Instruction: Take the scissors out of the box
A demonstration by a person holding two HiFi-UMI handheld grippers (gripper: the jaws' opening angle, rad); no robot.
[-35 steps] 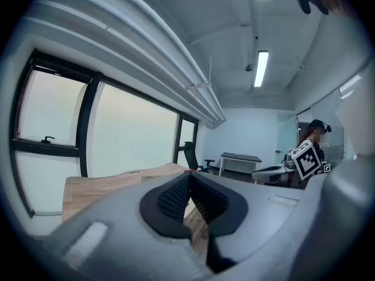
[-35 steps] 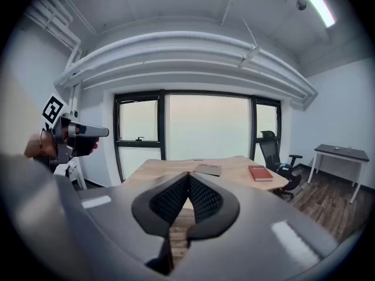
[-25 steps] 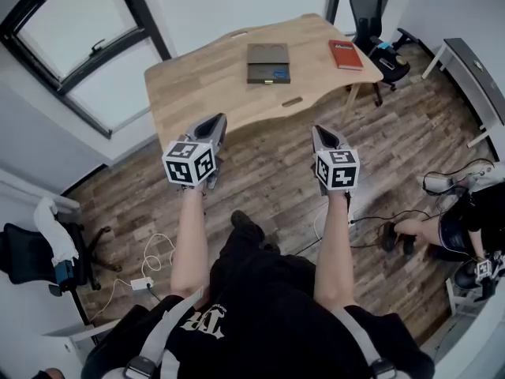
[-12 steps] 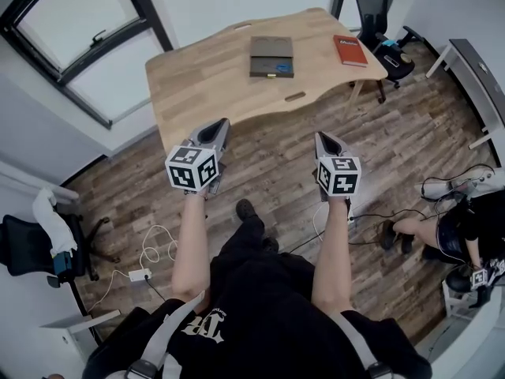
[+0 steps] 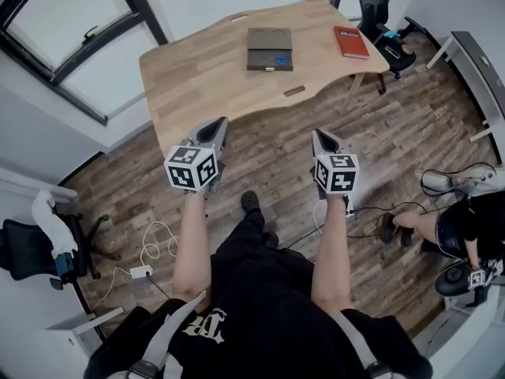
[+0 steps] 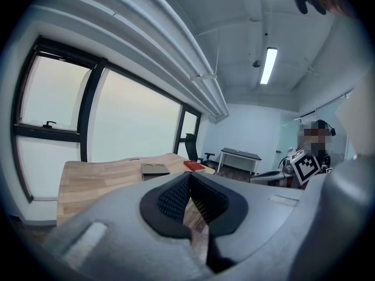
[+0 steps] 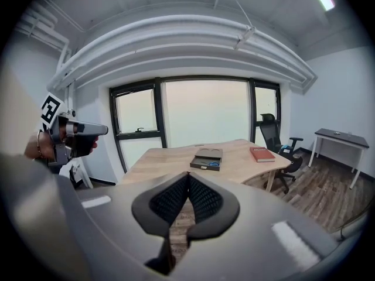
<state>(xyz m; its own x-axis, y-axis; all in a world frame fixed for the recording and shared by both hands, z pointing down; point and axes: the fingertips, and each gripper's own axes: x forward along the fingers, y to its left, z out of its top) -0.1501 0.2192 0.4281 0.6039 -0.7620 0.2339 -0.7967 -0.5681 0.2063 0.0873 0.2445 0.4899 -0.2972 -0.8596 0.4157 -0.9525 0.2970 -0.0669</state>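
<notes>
A flat dark box lies open on the wooden table, with the blue-handled scissors inside near its front edge. The right gripper view shows the box and the scissors far ahead. In the left gripper view the box is small and distant. My left gripper and right gripper hang over the floor, well short of the table, side by side. Both are shut with nothing between the pads.
A red book lies at the table's right end, and an office chair stands behind it. Cables and a power strip lie on the plank floor. A seated person is at the right, and a side desk at the far right.
Both grippers have sunk a little and stay shut and empty. The person's foot has stepped forward toward the table.
</notes>
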